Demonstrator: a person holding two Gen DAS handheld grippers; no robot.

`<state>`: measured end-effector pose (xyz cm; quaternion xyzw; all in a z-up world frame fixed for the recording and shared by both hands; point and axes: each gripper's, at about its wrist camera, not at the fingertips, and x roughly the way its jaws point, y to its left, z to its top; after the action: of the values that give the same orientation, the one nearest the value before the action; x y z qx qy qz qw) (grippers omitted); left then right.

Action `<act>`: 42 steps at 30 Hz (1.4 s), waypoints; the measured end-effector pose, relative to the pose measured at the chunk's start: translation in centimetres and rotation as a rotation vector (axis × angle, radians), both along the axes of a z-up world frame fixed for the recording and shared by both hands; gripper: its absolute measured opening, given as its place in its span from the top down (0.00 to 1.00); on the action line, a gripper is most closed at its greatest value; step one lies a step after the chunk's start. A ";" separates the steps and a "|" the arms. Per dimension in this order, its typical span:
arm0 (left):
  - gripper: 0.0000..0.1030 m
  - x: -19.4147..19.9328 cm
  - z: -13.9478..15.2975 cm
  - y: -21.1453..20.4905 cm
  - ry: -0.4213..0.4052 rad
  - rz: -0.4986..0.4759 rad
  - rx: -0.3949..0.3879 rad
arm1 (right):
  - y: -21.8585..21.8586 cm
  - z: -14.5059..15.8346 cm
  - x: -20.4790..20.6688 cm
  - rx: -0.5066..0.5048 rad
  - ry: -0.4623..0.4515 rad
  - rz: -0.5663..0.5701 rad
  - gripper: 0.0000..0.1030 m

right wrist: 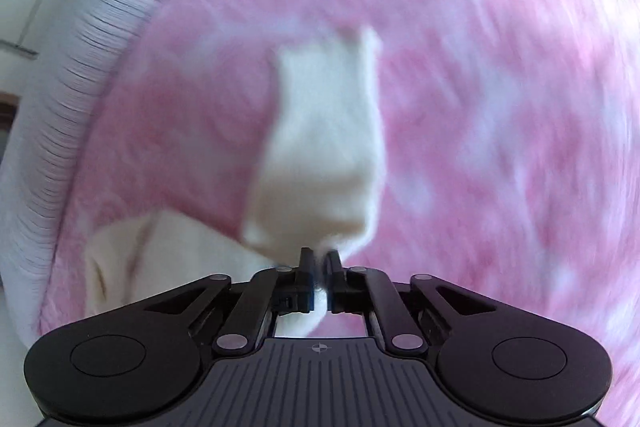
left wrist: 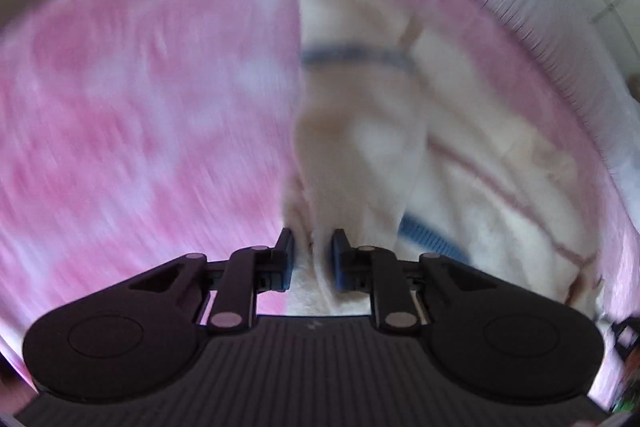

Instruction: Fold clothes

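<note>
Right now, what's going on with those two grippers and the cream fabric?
A person is working with a handheld gripper in each hand over a pink and white mottled blanket. The left gripper has its jaws closed on a cream garment with blue trim, which stretches away from it across the blanket. The right gripper is pinched shut on another part of the cream cloth. Both views are motion-blurred, so the fabric looks mid-lift or mid-fold, not yet laid flat.

- Garment (left wrist: 360, 147): cream, with blue bands and thin reddish stripes, though blur softens them.
- Blanket (left wrist: 140, 107): mottled pink and white.
- Fingers (left wrist: 285, 251): black, blue pads.
</note>
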<state>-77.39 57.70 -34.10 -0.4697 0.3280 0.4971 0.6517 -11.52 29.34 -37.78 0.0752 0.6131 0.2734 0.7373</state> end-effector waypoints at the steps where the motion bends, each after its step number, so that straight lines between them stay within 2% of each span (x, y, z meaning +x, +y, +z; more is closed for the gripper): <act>1: 0.96 -1.5 1.4 0.4 0.009 0.020 0.038 | 0.7 1.5 0.6 0.017 -0.065 0.009 0.98; 4: 0.95 -6.5 4.8 1.8 0.078 0.154 0.138 | 2.7 5.9 2.4 0.068 -0.258 0.038 0.98; 6: 0.96 -9.9 5.7 2.5 0.135 0.316 0.144 | 4.0 8.2 3.4 0.026 -0.418 -0.035 0.99; 7: 0.95 -10.9 5.7 2.5 0.171 0.366 0.133 | 4.6 9.3 3.9 0.000 -0.499 -0.077 0.98; 8: 0.95 -11.2 5.4 2.3 0.216 0.376 0.119 | 5.4 9.7 4.5 -0.076 -0.573 -0.112 0.96; 9: 0.93 -10.7 4.7 1.9 0.265 0.344 0.102 | 6.2 10.1 5.1 -0.168 -0.644 -0.145 0.73; 10: 0.82 -10.2 3.9 1.4 0.314 0.311 0.085 | 6.3 9.7 5.5 -0.173 -0.601 -0.123 0.43; 11: 0.71 -9.5 3.1 0.9 0.352 0.275 0.066 | 6.2 9.1 5.8 -0.153 -0.525 -0.085 0.38; 13: 0.70 -7.2 0.6 -0.9 0.365 0.192 0.023 | 5.5 7.6 5.7 -0.075 -0.348 -0.002 0.38; 14: 0.70 -6.3 -0.4 -2.0 0.332 0.167 -0.006 | 4.5 6.4 4.6 -0.057 -0.262 0.044 0.38; 16: 0.69 -4.9 -2.2 -3.8 0.249 0.129 -0.062 | 2.8 3.9 2.1 -0.066 -0.123 0.132 0.38; 18: 0.68 -3.2 -3.6 -5.7 0.214 0.079 -0.091 | 1.2 1.2 -1.8 -0.097 -0.017 0.238 0.38; 21: 0.57 -1.2 -4.6 -7.3 0.269 -0.004 -0.075 | -1.2 -2.4 -8.6 -0.105 0.152 0.441 0.38; 22: 0.52 -0.7 -4.9 -7.4 0.310 -0.029 -0.049 | -1.8 -3.2 -10.9 -0.092 0.204 0.509 0.38; 24: 0.37 -0.1 -5.7 -7.5 0.368 -0.052 0.000 | -3.0 -4.6 -15.4 -0.060 0.287 0.656 0.38; 25: 0.31 0.0 -6.1 -7.5 0.389 -0.056 0.023 | -3.4 -5.2 -16.9 -0.057 0.301 0.712 0.38; 26: 0.31 0.2 -6.5 -7.4 0.400 -0.057 0.043 | -3.6 -5.6 -18.3 -0.059 0.307 0.763 0.38; 27: 0.31 0.2 -6.6 -7.5 0.384 -0.051 0.055 | -3.8 -5.8 -19.5 -0.062 0.270 0.798 0.38; 28: 0.38 0.3 -6.7 -7.6 0.371 -0.047 0.062 | -3.7 -5.7 -20.1 -0.057 0.239 0.819 0.36; 29: 0.57 0.4 -6.7 -7.7 0.355 -0.048 0.068 | -3.5 -5.6 -20.5 -0.050 0.213 0.838 0.35; 30: 0.68 0.7 -6.5 -8.0 0.330 -0.062 0.072 | -3.4 -5.5 -20.9 -0.043 0.187 0.856 0.35; 31: 0.89 1.0 -6.1 -8.4 0.306 -0.071 0.073 | -3.4 -5.1 -21.6 -0.023 0.187 0.876 0.39; 32: 0.94 1.2 -5.6 -9.2 0.285 -0.072 0.066 | -3.5 -5.0 -22.2 -0.010 0.200 0.897 0.48; 33: 0.94 1.5 -5.2 -10.0 0.264 -0.072 0.060 | -3.6 -5.1 -22.9 -0.011 0.223 0.916 0.75; 34: 0.95 1.7 -4.7 -10.8 0.243 -0.072 0.054 | -3.6 -5.4 -23.2 -0.024 0.234 0.924 0.91; 37: 0.95 2.5 -3.2 -13.2 0.181 -0.072 0.034 | -3.7 -4.0 -22.8 0.001 0.197 0.950 0.95; 42: 0.96 3.8 -0.8 -17.4 0.072 -0.074 0.000 | -4.2 2.1 -16.1 0.062 0.039 0.977 0.96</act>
<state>-73.60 40.29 -34.94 -0.4392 0.3685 0.4890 0.6574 -27.66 25.16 -35.71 -0.1944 0.5818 0.6042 0.5086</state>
